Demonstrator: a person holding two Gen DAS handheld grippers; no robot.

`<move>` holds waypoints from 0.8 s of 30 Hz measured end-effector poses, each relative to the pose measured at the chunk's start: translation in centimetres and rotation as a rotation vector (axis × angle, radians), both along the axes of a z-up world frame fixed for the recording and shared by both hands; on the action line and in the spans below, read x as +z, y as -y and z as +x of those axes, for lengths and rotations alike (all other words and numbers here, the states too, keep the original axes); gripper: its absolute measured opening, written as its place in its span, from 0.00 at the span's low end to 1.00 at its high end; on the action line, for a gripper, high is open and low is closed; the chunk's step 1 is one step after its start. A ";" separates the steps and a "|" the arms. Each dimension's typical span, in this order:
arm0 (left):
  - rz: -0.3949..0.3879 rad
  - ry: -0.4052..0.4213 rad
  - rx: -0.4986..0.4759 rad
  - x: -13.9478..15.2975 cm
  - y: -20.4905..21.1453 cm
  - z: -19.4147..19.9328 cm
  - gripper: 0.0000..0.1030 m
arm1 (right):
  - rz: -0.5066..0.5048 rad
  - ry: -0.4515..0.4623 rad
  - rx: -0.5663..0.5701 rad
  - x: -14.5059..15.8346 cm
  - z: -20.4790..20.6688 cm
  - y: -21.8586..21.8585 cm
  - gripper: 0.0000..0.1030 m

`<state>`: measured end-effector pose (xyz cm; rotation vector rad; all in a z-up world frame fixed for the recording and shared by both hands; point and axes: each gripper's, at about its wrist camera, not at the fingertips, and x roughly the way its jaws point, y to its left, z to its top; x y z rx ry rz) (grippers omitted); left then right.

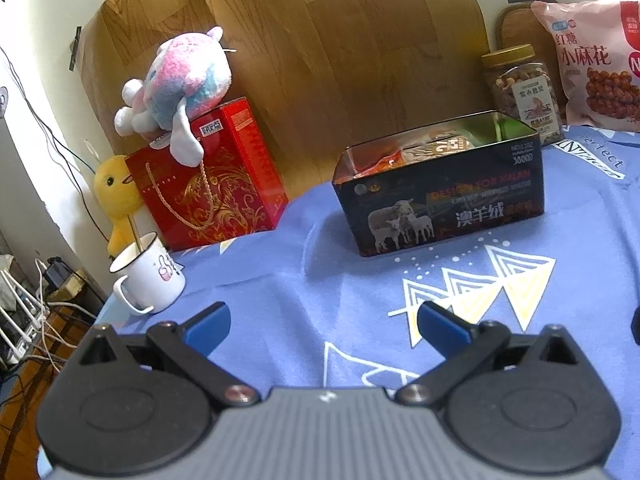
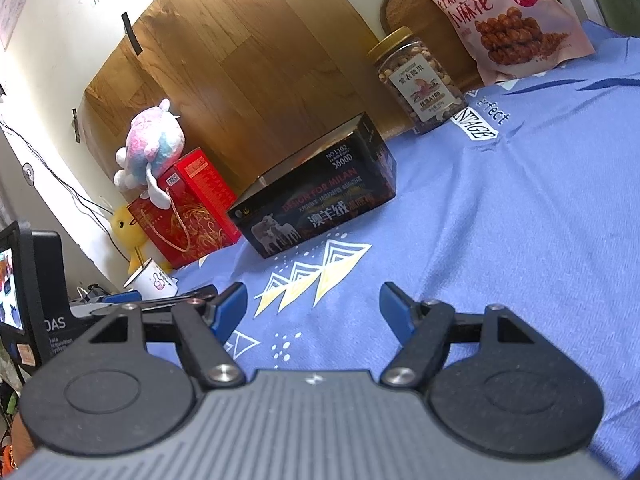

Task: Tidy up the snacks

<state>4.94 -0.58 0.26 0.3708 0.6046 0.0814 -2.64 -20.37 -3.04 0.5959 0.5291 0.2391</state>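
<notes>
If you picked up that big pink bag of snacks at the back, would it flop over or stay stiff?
The pink snack bag would probably flop and crinkle, since it looks like soft puffed film and only leans upright at the back. It likely feels light for its size. Its glossy surface may slip between the fingers, and a hard squeeze might crush the snacks pictured on the front.

A black tin box (image 1: 440, 196) printed with sheep and Chinese lettering stood open in the centre right of the left wrist frame, on the blue cloth. Snack packets (image 1: 424, 148), orange and tan, lay inside it. Behind it, at the upper right, a clear jar of nuts (image 1: 524, 88) with a gold lid stood upright, and just beside it a pink bag of twisted dough snacks (image 1: 592, 60) leaned upright.
</notes>
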 end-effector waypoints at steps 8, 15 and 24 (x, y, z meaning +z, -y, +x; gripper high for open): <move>0.027 0.024 -0.003 0.0 0.3 0.0 1.00 | 0.002 -0.003 -0.004 -0.2 0.0 0.1 0.74; 0.032 0.026 0.000 0.0 0.4 0.0 1.00 | 0.003 -0.006 -0.016 -0.2 0.0 0.2 0.76; 0.049 0.042 0.013 0.1 -0.1 0.2 1.00 | 0.005 -0.010 -0.014 -0.3 0.2 0.1 0.78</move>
